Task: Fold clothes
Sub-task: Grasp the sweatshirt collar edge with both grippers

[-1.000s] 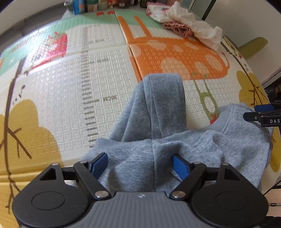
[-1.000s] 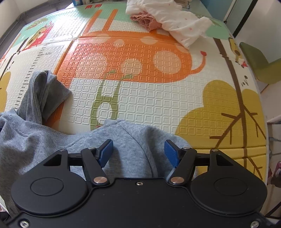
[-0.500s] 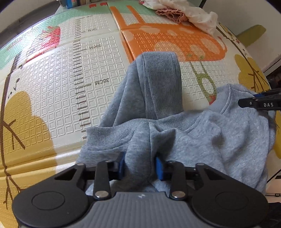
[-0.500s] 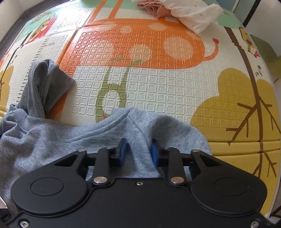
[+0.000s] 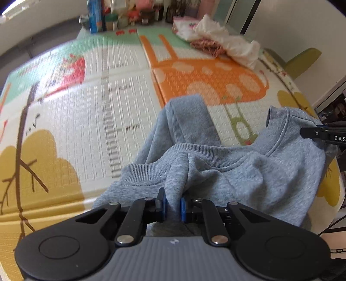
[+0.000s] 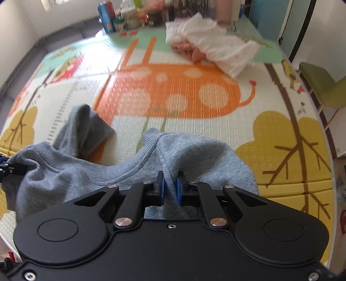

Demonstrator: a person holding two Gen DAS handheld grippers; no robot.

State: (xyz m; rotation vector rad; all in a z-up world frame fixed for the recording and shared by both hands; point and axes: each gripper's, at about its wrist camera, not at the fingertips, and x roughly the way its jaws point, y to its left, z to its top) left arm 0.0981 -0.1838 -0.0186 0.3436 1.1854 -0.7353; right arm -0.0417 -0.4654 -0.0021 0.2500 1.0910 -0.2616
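Two hand-held grippers are both clamping the same grey sweatshirt (image 5: 255,173) right now. The left hand-held gripper (image 5: 173,207) has a pinched ridge of fabric squeezed between its blue pads, jaws closing down tight on it. The right hand-held gripper (image 6: 168,191) has a fold near the shoulder seam, jaws closing too, cloth wedged between the pads.

The sweatshirt sits at the near edge of the colourful play mat (image 5: 121,90), bunched up, neckline ribbing facing the far side. One sleeve (image 5: 190,121) is flopped forward onto the mat, its cuff lying over the orange giraffe print.

Farther back there's a heap of white cloth (image 6: 216,47) with a pinkish-red piece (image 6: 186,48) tucked beside it, well apart from the sweatshirt. Bottles and clutter (image 6: 121,17) line the back edge. A green chair (image 6: 324,90) stands off the mat's right side.
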